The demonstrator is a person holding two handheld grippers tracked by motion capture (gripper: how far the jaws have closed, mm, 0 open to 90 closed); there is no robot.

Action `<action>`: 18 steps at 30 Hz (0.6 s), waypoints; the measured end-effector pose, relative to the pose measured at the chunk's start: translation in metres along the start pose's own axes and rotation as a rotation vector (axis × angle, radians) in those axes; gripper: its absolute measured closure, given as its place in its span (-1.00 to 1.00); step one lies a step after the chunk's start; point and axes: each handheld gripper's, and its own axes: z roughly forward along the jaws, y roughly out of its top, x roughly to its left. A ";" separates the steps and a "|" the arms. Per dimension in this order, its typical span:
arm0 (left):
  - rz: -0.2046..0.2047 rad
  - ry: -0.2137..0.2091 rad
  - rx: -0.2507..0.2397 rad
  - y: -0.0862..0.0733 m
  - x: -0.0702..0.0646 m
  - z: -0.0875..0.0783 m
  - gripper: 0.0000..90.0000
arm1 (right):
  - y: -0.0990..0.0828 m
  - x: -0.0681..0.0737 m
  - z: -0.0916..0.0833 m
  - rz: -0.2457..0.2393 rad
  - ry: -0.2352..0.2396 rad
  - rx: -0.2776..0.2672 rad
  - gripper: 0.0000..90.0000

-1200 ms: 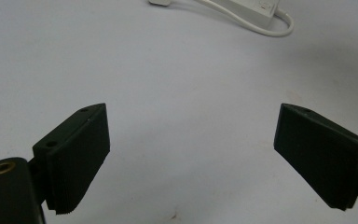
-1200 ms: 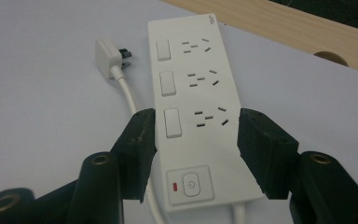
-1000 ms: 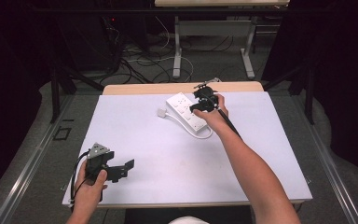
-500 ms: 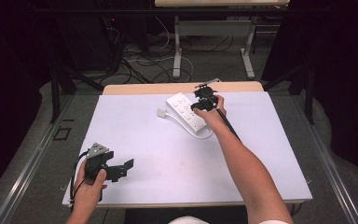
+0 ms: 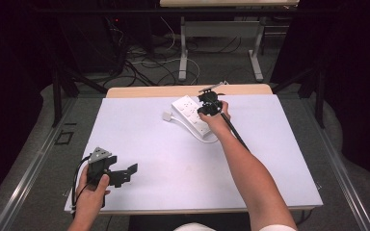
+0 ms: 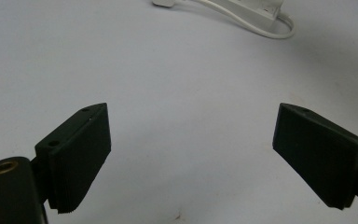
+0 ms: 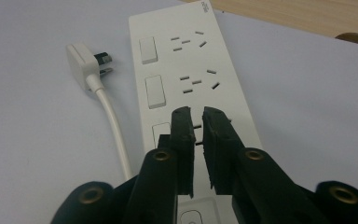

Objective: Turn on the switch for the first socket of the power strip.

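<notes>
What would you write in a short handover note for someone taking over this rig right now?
Right tongs: nearly shut, a narrow gap, holding nothing, poised over the third socket row of the white power strip.
Left tongs: wide open, empty, near the table's front left corner.
Power strip lies at the far middle; its plug lies unplugged on the table beside it, cable attached.
Done: nothing visibly plugged in or switched.
Left: probably working the strip's switches or handling the plug.
</notes>
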 end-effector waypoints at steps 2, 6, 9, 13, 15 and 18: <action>0.000 0.000 0.000 0.000 0.000 0.000 -0.75 | 0.000 0.000 0.002 0.010 0.015 0.002 0.95; 0.002 0.000 -0.001 0.000 0.000 0.000 -0.75 | -0.003 0.002 0.007 0.009 0.016 0.020 1.00; 0.004 -0.003 0.007 0.000 0.000 -0.001 -0.75 | -0.004 0.005 0.012 0.011 0.028 0.021 1.00; 0.001 0.001 0.003 0.000 0.001 -0.001 -0.75 | -0.006 0.008 0.015 -0.004 0.011 0.035 1.00; 0.000 0.000 0.003 0.000 0.001 0.000 -0.75 | -0.007 0.009 0.017 -0.005 0.019 0.041 1.00; 0.001 0.000 0.004 0.000 0.001 0.000 -0.75 | -0.008 0.011 0.020 0.008 0.015 0.048 1.00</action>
